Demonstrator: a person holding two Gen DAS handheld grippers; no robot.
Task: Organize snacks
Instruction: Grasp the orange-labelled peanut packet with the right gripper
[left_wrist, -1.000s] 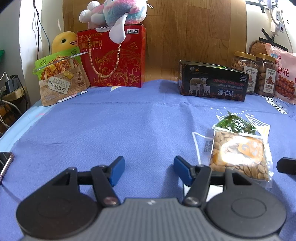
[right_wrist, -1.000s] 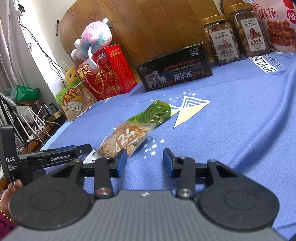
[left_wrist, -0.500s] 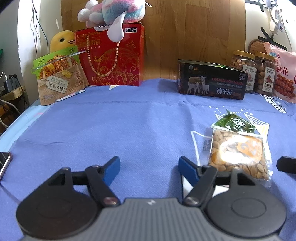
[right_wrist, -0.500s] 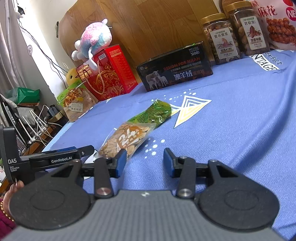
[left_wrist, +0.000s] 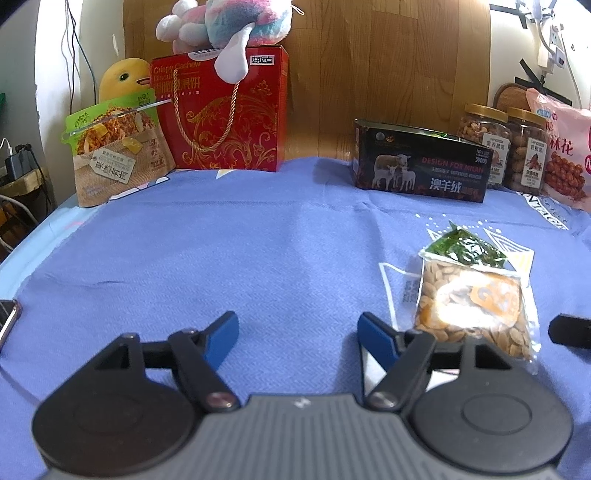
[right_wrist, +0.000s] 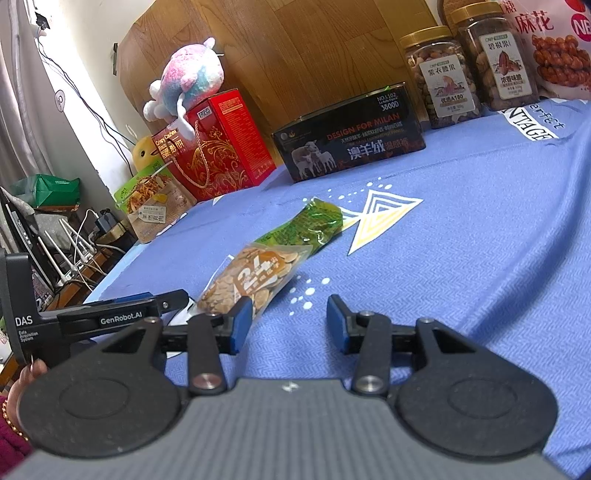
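Blue-padded left gripper (left_wrist: 297, 332) and right gripper (right_wrist: 290, 319) gape wide — both empty.

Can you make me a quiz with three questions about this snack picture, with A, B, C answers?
1. Where is the plush toy?
A. on the red box
B. on the cloth
C. inside a jar

2. How many nut jars stand by the black box?
A. one
B. two
C. four

3. What is the left gripper doing?
A. squeezing the nut bag
B. holding a jar
C. open, holding nothing

Answers:
1. A, it sits on the box's top.
2. B, two gold-lidded jars stand side by side.
3. C, its blue fingers are wide apart with only cloth between.
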